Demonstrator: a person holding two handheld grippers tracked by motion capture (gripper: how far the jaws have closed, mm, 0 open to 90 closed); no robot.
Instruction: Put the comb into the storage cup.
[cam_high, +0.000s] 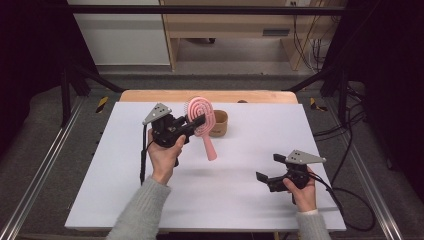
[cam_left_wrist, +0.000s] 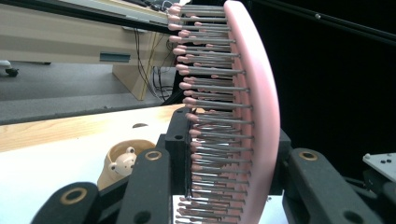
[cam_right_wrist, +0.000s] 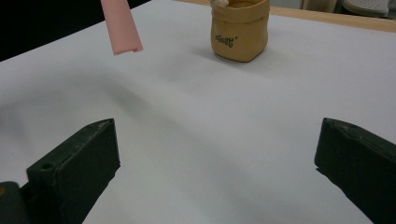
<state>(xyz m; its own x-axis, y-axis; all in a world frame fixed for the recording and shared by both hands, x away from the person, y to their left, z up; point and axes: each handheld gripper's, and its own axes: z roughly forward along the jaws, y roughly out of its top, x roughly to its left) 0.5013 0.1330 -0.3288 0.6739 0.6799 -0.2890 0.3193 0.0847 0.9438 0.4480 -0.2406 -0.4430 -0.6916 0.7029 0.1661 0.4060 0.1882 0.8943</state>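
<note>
A pink hairbrush (cam_high: 202, 120) hangs above the white table, its handle pointing down toward me. My left gripper (cam_high: 199, 120) is shut on the brush's round head. In the left gripper view the head (cam_left_wrist: 252, 93) stands edge-on between the black jaws, bristles pointing left. A small tan pouch (cam_high: 218, 123) with a little bear figure (cam_left_wrist: 122, 162) inside stands just right of the brush. My right gripper (cam_high: 270, 167) hovers low at the front right, open, with nothing between its jaws. Its own view shows the pouch (cam_right_wrist: 239, 29) ahead and the handle tip (cam_right_wrist: 122, 25) at upper left.
The white table top (cam_high: 250, 200) lies on a wooden board whose far edge (cam_high: 150, 95) shows behind it. Black frame posts (cam_high: 65, 85) and cables (cam_high: 350, 195) flank the table. A wooden cabinet (cam_high: 235, 25) stands on the floor beyond.
</note>
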